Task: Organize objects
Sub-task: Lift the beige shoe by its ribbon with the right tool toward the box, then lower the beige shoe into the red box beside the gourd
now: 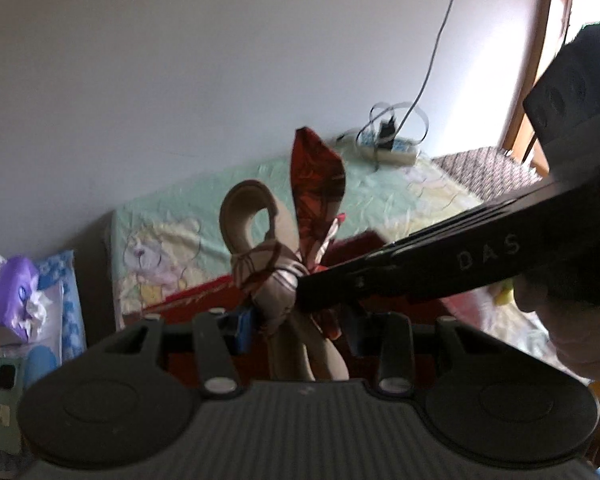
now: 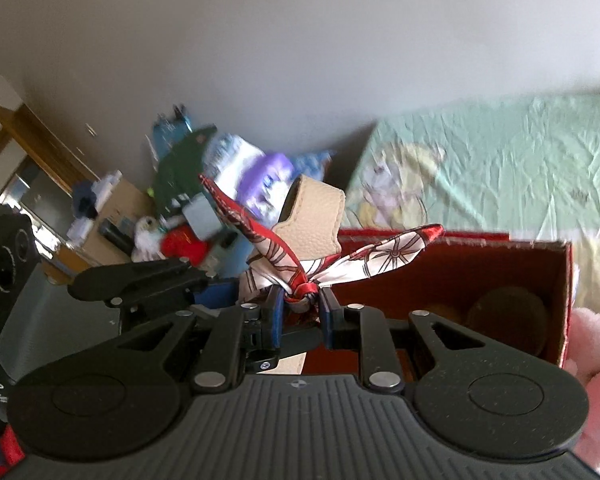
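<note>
A beige leather strap [image 1: 242, 220] with a red and white patterned scarf [image 1: 318, 184] knotted around it is held up in the air. My left gripper [image 1: 296, 328] is shut on the strap below the knot. My right gripper [image 2: 300, 312] is shut on the scarf's knot [image 2: 300, 292]; its black body [image 1: 440, 268] reaches in from the right in the left wrist view. The scarf tails [image 2: 384, 260] spread left and right, and the strap loop [image 2: 312, 216] stands behind them. The left gripper's body [image 2: 140, 280] shows at the left in the right wrist view.
An open red cardboard box [image 2: 556, 300] with brown round things inside sits below on a bed with a green cartoon sheet [image 2: 500, 168]. A power strip with cables [image 1: 388, 148] lies at the bed's far end. Clutter of bags and toys [image 2: 188, 200] is piled by the wall. A pink plush [image 2: 596, 340] is at the right.
</note>
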Demonstrator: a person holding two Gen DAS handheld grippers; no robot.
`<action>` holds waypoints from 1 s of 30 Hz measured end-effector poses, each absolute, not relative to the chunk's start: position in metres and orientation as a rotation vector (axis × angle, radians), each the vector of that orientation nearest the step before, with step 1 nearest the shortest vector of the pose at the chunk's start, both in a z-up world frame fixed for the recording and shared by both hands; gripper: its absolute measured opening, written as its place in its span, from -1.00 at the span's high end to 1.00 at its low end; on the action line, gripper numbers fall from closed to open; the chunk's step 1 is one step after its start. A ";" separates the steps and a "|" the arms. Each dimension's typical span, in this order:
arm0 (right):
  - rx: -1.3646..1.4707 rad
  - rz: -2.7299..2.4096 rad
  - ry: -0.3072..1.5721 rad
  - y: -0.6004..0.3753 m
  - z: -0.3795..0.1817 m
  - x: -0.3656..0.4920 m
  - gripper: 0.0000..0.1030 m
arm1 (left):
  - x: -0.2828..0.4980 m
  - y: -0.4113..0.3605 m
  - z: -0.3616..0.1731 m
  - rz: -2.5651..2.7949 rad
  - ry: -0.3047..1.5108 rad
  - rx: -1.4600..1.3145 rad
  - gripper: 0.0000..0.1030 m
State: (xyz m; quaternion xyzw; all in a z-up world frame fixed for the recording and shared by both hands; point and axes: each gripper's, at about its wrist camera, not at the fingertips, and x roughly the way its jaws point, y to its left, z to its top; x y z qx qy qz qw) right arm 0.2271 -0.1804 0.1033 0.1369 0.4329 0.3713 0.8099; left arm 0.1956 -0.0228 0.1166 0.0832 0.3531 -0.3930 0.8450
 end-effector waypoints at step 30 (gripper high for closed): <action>0.177 0.737 1.304 -0.161 0.004 0.269 0.59 | 0.238 -0.074 -0.006 -0.800 1.178 0.335 0.24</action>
